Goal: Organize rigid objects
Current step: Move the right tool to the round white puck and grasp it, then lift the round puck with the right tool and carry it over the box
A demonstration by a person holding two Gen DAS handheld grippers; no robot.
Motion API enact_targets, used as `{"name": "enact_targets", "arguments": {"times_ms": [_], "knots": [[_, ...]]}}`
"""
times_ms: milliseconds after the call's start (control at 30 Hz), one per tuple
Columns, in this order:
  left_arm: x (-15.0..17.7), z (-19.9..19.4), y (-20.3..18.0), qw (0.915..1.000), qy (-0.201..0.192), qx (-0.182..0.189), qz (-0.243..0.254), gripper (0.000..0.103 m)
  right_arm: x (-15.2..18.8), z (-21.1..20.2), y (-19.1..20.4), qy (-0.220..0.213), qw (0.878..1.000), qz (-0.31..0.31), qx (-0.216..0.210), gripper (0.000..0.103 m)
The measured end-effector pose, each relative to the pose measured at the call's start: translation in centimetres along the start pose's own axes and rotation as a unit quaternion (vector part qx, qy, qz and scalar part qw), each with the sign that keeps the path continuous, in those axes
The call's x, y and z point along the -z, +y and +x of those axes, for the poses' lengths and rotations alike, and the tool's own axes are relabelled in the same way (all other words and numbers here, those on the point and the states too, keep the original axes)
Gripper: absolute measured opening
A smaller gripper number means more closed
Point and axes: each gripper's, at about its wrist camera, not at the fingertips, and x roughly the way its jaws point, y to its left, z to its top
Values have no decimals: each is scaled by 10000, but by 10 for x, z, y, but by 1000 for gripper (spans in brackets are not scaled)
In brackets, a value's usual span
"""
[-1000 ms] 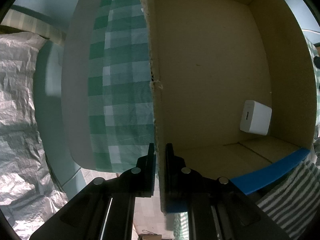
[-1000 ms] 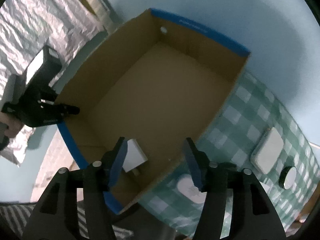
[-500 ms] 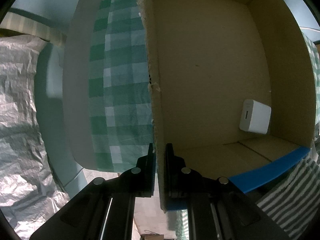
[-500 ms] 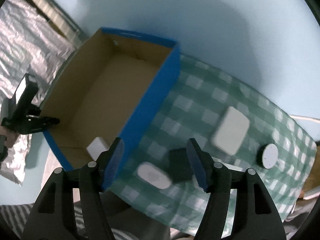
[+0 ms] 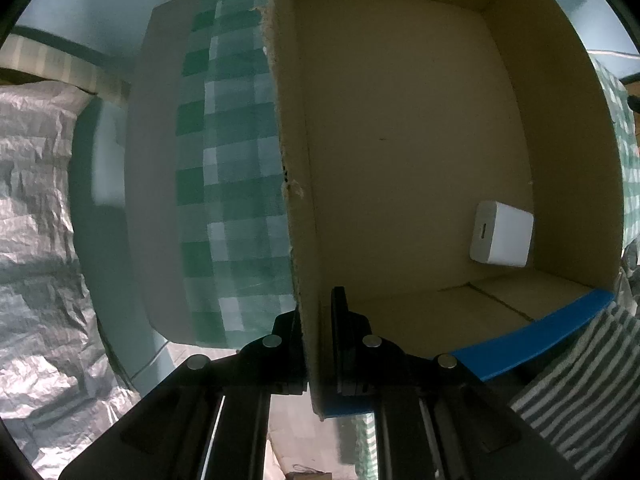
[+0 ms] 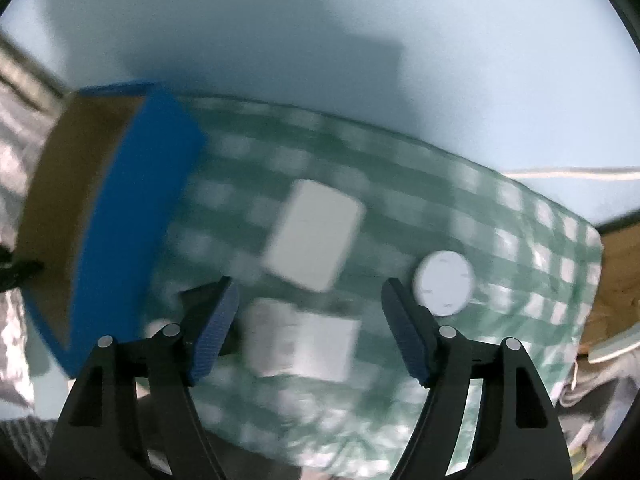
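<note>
My left gripper (image 5: 316,312) is shut on the near wall of a cardboard box (image 5: 400,140) with blue outer sides. A white cube charger (image 5: 502,234) lies inside the box at its right wall. My right gripper (image 6: 310,320) is open and empty above the green checked cloth (image 6: 500,216). Between its fingers lies a white square block (image 6: 300,344), blurred. A white flat rectangular case (image 6: 314,236) lies farther off, and a white round puck (image 6: 443,283) to the right. A dark object (image 6: 200,300) shows behind the left finger. The box (image 6: 120,220) stands at the left.
Silver crinkled sheeting (image 5: 36,220) lies left of the table. A striped cloth (image 5: 580,380) is at the lower right of the left wrist view. A pale blue wall (image 6: 320,40) rises behind the table. A wooden surface (image 6: 616,276) sits past the cloth's right edge.
My right gripper has swung right, away from over the box, to above the white items on the cloth. The left gripper keeps its hold on the box wall.
</note>
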Motion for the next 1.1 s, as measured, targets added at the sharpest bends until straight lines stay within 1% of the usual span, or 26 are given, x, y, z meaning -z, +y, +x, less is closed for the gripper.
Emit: {"name": "enact_targets", "arguments": {"times_ms": [200,333,400,567,667,867,967,1000,1100], "knots": [[1,1,3,10000,38,35,-79,9,-2,26,-59,249,9982,489,237,75],[1,0,7,9999,58,47,-138,9,-2,43,-82,426,9967,617,324,75],[1,-1,8,9998,55,66,-166,9,-2,51,-89,518,9963,588,350,75],[0,-1,7,9998,72,7,-159,9,-1,71,-102,715,9947,576,473,75],[0,-1,7,9998,88,10,-193,9,-1,80,-107,781,9940,643,419,75],[-2,-1,5,9997,136,-34,-211,9,-5,96,-105,881,9937,544,429,75],[-2,-1,6,9996,156,-28,-222,9,-8,104,-104,980,9927,591,380,67],[-2,-1,6,9996,158,-29,-218,9,-9,105,-102,964,9929,569,394,62],[-2,-1,5,9996,158,-27,-219,9,-11,105,-100,970,9930,531,413,62]]}}
